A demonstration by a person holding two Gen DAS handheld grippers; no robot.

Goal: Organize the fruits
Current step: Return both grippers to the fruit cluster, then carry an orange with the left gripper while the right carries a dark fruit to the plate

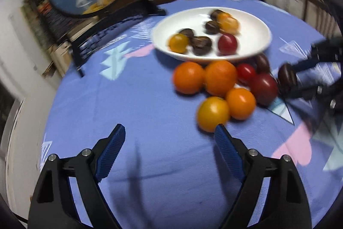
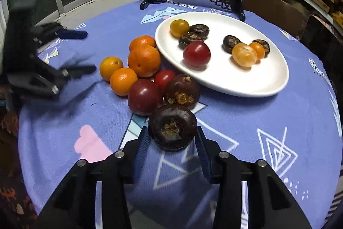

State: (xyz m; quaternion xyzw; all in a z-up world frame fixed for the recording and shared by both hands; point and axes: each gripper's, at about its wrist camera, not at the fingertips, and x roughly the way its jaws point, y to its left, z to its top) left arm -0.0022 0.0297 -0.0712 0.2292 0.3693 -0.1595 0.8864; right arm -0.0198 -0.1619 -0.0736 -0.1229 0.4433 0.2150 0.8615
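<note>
Right gripper (image 2: 172, 139): blue ribbed pads pinch a dark brown, flattened water chestnut (image 2: 172, 127) on the purple patterned tablecloth (image 2: 246, 121), just beside the loose fruit cluster. Left gripper (image 1: 169, 140): fingers spread, empty, nearest a yellow-orange tomato (image 1: 212, 113). Step, as judged: pick-up. Next: lift clear, carry to the white oval plate (image 2: 246, 83).

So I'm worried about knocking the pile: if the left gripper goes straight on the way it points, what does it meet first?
Probably the yellow-orange fruit, the nearest of the pile, off its right finger. The left gripper has open jaws over bare blue tablecloth, so its centre line may meet cloth first; depth is unclear.
</note>
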